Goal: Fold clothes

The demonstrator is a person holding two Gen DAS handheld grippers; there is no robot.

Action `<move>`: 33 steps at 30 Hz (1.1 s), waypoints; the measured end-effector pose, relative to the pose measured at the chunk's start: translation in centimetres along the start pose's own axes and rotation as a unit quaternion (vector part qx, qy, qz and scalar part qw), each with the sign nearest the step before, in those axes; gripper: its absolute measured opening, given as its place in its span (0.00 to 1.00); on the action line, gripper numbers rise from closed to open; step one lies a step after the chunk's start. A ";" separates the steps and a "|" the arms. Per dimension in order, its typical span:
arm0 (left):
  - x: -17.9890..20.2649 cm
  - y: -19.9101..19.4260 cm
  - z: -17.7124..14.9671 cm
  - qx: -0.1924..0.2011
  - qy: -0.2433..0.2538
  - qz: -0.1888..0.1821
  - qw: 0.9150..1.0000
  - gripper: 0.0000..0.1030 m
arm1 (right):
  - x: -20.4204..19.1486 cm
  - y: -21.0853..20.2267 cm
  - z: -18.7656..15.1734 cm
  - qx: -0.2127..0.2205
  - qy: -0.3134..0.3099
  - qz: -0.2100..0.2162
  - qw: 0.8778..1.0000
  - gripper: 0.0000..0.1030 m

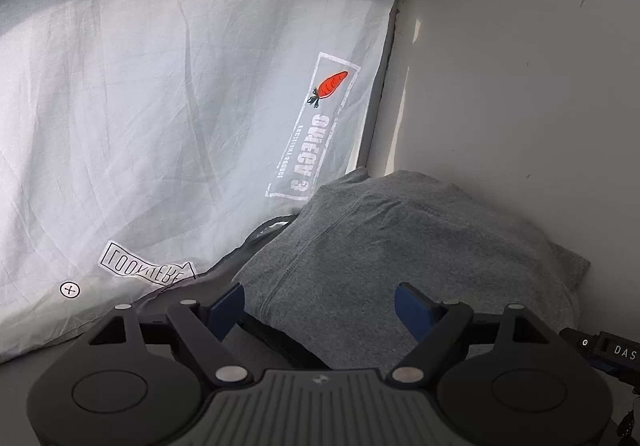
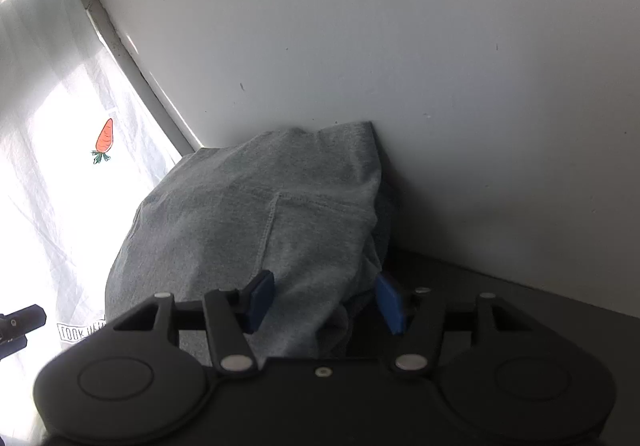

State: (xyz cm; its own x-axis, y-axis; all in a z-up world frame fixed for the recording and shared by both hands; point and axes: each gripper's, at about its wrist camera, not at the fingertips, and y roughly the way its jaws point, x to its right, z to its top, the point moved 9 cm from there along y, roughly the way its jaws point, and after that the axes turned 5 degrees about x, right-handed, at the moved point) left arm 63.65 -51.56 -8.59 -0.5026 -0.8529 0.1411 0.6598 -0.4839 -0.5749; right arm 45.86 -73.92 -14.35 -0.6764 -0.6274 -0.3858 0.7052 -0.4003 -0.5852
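A grey folded garment (image 1: 400, 246) lies in the corner against the white wall, and it also shows in the right wrist view (image 2: 256, 205). My left gripper (image 1: 324, 310) is open, its blue pads just above the garment's near edge, holding nothing. My right gripper (image 2: 326, 302) is open with its blue pads either side of the garment's near right edge; no grip shows. The garment's underside and far edge are hidden.
A white sheet (image 1: 160, 125) with a carrot print (image 1: 330, 83) and a "LOOK HERE" label (image 1: 144, 266) covers the surface to the left. A white wall (image 1: 520, 85) stands right behind the garment. The right gripper's body (image 1: 608, 350) shows at the left view's right edge.
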 end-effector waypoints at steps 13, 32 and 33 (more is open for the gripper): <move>-14.8 -29.1 -11.3 0.090 -0.136 0.154 0.974 0.96 | -11.6 -15.3 -8.3 0.012 -0.140 0.184 0.973 0.98; -18.8 -55.9 -29.8 0.110 -0.149 0.255 0.949 1.00 | -19.0 -44.9 -31.9 -0.032 -0.327 0.359 0.874 1.00; -18.7 -56.7 -30.4 0.106 -0.143 0.255 0.950 1.00 | -18.8 -45.8 -32.6 -0.033 -0.330 0.359 0.872 1.00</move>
State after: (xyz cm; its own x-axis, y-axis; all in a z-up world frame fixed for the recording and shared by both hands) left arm 18.70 -2.28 -3.13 0.0659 -0.9909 0.1177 0.8896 0.0049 -0.4568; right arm 19.32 -22.07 -3.53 0.2210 -0.9569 -0.1883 0.8676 0.2811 -0.4102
